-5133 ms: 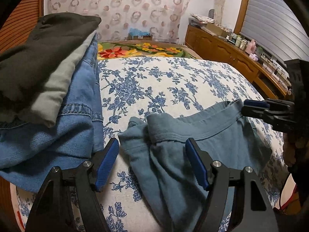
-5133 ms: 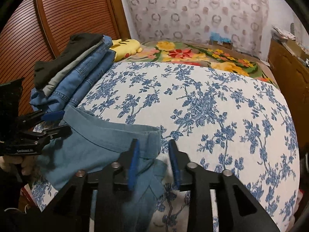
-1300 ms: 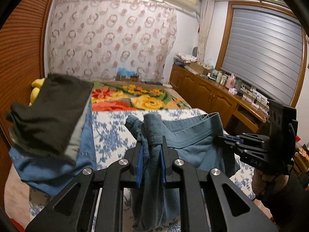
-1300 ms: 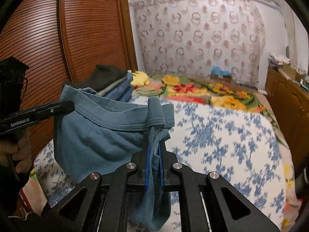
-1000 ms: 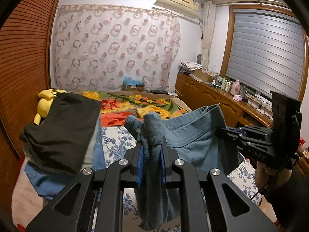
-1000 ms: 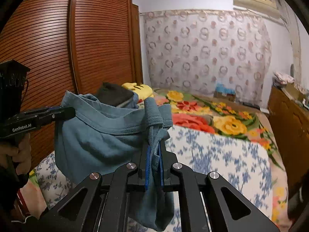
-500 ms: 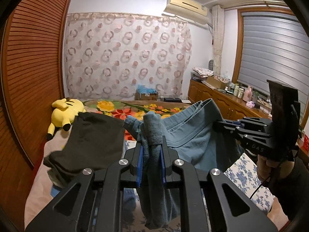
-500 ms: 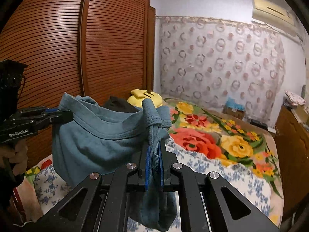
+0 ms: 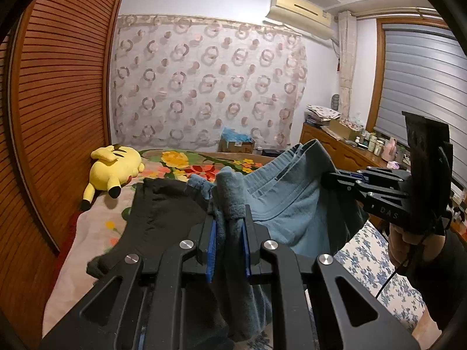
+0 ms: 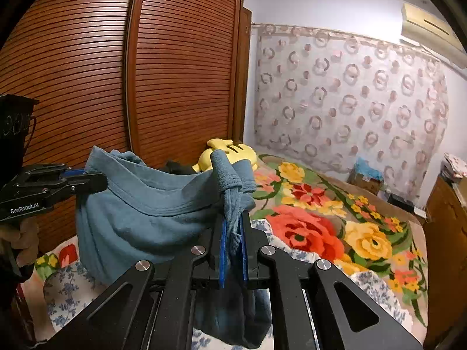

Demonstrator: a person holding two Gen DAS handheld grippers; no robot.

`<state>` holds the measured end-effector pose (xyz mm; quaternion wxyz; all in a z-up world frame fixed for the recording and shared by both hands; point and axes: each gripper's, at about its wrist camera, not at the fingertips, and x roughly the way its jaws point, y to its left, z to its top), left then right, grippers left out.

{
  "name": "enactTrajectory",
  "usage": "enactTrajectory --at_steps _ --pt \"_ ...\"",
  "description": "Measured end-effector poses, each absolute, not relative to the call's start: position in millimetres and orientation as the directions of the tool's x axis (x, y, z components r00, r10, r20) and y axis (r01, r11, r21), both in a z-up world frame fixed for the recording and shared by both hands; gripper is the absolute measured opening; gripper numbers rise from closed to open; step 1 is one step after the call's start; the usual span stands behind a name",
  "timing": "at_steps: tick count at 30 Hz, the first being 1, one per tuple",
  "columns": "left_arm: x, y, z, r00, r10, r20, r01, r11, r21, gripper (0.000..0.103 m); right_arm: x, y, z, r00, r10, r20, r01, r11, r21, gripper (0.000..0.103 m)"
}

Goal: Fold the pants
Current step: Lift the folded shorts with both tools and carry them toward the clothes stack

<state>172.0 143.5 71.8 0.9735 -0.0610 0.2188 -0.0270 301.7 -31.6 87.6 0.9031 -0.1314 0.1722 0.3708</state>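
Left gripper (image 9: 229, 243) is clamped tight on a bunched corner of the blue pants (image 9: 294, 207), its blue pads pinching the fabric with a thick wad poking up above the fingers and the rest hanging down below them. From this left wrist view the waistband stretches off to the right, where the right gripper (image 9: 329, 179) has the other end, held by a hand (image 9: 404, 243) in a dark sleeve. So the pants are up in the air, strung between the two tools above the bed. Behind them there's a black garment (image 9: 157, 213) lying on the bed, a yellow plush toy (image 9: 113, 169) beside the slatted wooden wardrobe (image 9: 55, 110), a floral blanket (image 9: 186, 164), and a curtain with ring patterns (image 9: 204, 93) on the far wall. Wooden dresser (image 9: 347, 148) with clutter sits along the right, air conditioner (image 9: 300, 10) up top.

Right wrist view, same deal from the other side: right gripper (image 10: 233, 243) squeezed onto its end of the pants (image 10: 140, 215), fabric knotted up above the pads and dangling underneath. Waistband sags in a curve over to the left gripper (image 10: 93, 179) at the left edge, with a hand (image 10: 23, 240) underneath it. Plush toy (image 10: 233, 151) peeks out just behind the cloth, and the blanket (image 10: 321, 224) with big red and yellow flowers covers the bed to the right. A blue-flower sheet (image 10: 64, 294) shows below the hanging pants.
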Motion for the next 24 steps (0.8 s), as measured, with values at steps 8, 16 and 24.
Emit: enactTrajectory --at_steps 8,16,24 --pt "176.3 165.0 68.7 0.911 0.004 -0.413 -0.061 0.990 -0.125 0.016 336.0 -10.1 93.2 0.633 0.667 -0.394 -0.761 0.630 -0.156 0.008" --pt "169.6 182.4 55.5 0.909 0.100 -0.404 -0.171 0.975 -0.145 0.016 371.6 32.3 84.2 0.593 0.692 -0.411 -0.803 0.544 -0.242 0.008" --pt "164.8 187.6 35.7 0.890 0.184 -0.417 -0.266 0.953 -0.147 0.016 404.4 67.6 72.9 0.541 0.705 -0.459 -0.840 0.486 -0.242 0.008"
